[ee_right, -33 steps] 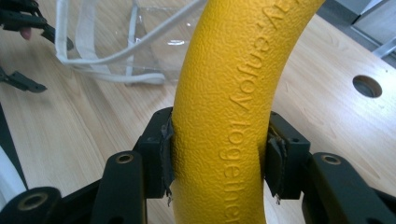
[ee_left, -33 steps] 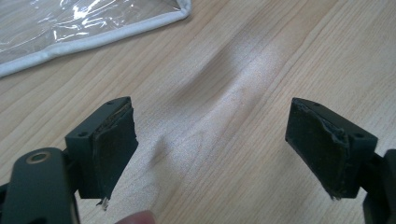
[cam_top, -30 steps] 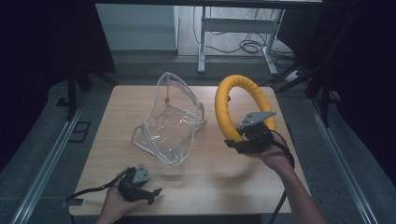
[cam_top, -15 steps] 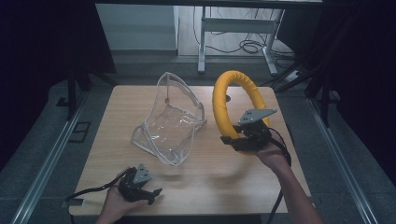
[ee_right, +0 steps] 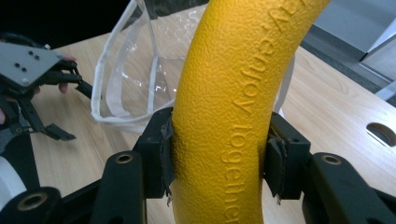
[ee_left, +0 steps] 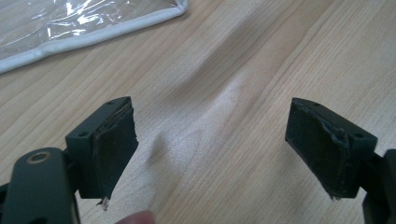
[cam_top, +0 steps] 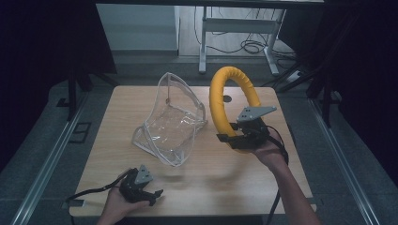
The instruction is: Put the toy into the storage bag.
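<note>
Yellow foam ring point(cam_top: 231, 96) stands upright above the right side of the wooden table point(cam_top: 281, 173), pinched at its lower edge by the right gripper point(cam_top: 233, 139), whose jaws squeeze the foam from both sides. Just left of it, a clear plastic bag point(cam_top: 171, 124) sits open on the tabletop. Near the front left corner, the left gripper point(cam_top: 151, 196) rests with jaws spread wide, holding nothing.
</note>
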